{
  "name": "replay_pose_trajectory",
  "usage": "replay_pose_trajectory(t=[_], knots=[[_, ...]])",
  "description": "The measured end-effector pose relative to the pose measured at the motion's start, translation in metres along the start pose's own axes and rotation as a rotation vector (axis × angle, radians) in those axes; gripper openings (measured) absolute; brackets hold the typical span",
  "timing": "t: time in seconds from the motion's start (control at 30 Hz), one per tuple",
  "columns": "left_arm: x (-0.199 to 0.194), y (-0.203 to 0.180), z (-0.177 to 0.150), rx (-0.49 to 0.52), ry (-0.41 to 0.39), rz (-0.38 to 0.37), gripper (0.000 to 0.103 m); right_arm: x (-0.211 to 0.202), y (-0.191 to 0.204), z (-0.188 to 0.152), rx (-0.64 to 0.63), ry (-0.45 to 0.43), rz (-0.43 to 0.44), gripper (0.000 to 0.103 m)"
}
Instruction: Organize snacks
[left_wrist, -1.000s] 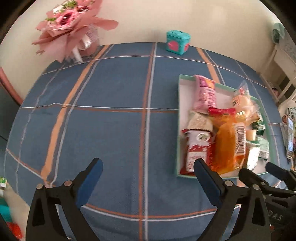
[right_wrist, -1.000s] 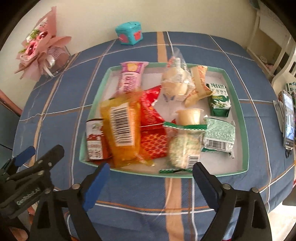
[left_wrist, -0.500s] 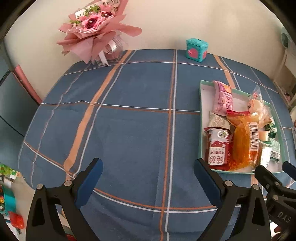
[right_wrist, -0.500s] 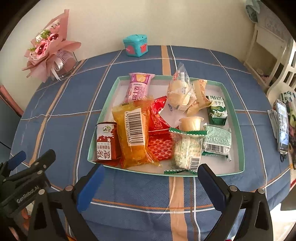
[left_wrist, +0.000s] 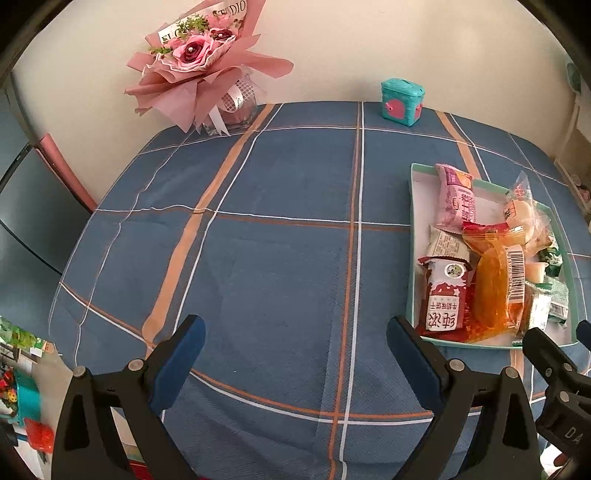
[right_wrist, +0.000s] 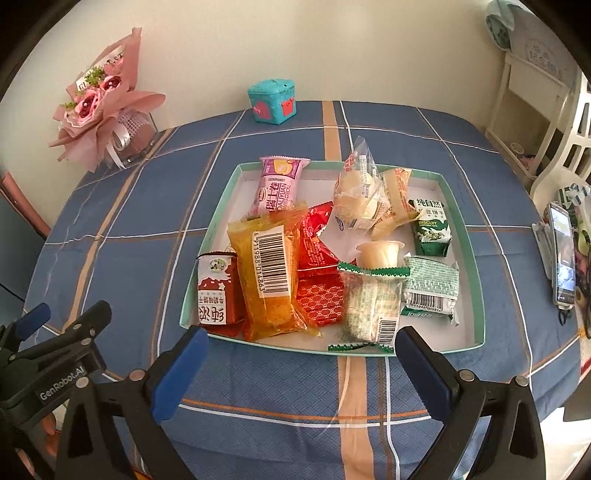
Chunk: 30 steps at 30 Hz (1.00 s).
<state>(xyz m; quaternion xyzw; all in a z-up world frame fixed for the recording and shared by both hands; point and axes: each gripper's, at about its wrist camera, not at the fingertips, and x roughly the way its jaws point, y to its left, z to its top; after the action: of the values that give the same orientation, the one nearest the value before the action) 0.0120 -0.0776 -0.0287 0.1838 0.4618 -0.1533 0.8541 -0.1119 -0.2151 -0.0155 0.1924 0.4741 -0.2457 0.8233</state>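
Observation:
A mint-rimmed white tray (right_wrist: 463, 236) (left_wrist: 413, 236) sits on the blue plaid tablecloth and holds several snack packets. Among them are an orange packet with a barcode (right_wrist: 271, 273) (left_wrist: 496, 291), a pink roll packet (right_wrist: 279, 186) (left_wrist: 456, 197), a red-and-white carton (right_wrist: 216, 291) (left_wrist: 445, 297), a green biscuit box (right_wrist: 430, 227) and a jelly cup (right_wrist: 380, 253). My right gripper (right_wrist: 301, 354) hangs open above the tray's near rim, with nothing in it. My left gripper (left_wrist: 295, 343) stands open over bare cloth, left of the tray.
A pink flower bouquet (left_wrist: 201, 70) (right_wrist: 101, 110) in a glass vase stands at the table's far left. A teal box (left_wrist: 402, 101) (right_wrist: 273, 99) sits by the wall. A phone (right_wrist: 561, 251) lies at the right table edge, with white furniture beyond.
Both grippers have drawn back and up from the table, so the tray and bouquet look smaller and farther. Both stay open and nothing in the tray has moved.

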Motion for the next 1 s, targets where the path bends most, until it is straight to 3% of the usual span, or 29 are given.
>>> replay_pose_trajectory(t=[1.0], knots=[[0.0082,-0.0020,-0.0001,0.004,0.051,0.018,0.099,0.0078,0.0022,-0.0015,-0.011,0.036,-0.001,0.103]])
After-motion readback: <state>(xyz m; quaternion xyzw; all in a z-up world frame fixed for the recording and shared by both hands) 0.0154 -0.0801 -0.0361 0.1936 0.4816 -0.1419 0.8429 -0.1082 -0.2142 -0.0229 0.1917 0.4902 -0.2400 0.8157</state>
